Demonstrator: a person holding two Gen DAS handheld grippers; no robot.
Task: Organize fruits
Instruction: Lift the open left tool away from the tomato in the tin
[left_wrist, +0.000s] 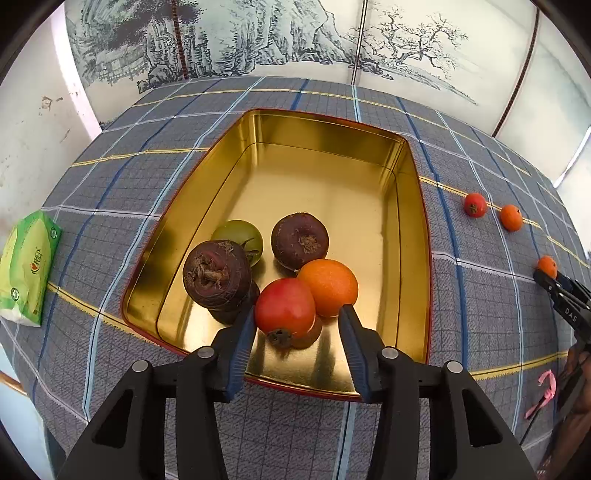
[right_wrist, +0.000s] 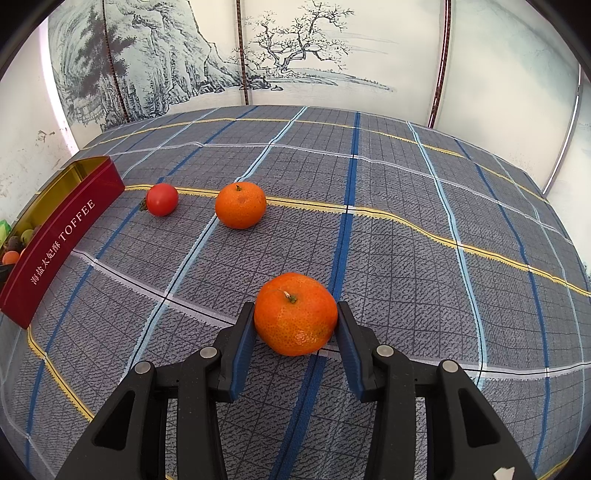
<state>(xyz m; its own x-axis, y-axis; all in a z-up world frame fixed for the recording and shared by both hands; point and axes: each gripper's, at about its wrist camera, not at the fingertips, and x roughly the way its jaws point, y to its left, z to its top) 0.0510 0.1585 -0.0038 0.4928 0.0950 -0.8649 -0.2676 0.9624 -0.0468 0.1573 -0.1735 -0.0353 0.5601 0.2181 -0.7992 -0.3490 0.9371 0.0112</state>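
With our left gripper (left_wrist: 297, 319) open over the tin (left_wrist: 421, 258), our right gripper (right_wrist: 295, 325) clamps a mandarin (right_wrist: 295, 314), which we next lift across into it.

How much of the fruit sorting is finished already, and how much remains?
Done: five fruits lie in the gold tin, the red one between the open left gripper. In hand: the right gripper clamps a tangerine. Left: a tomato and another tangerine on the cloth.

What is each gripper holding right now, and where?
Right gripper clamps the orange mandarin across its sides. Left gripper holds nothing, open around the red tomato.
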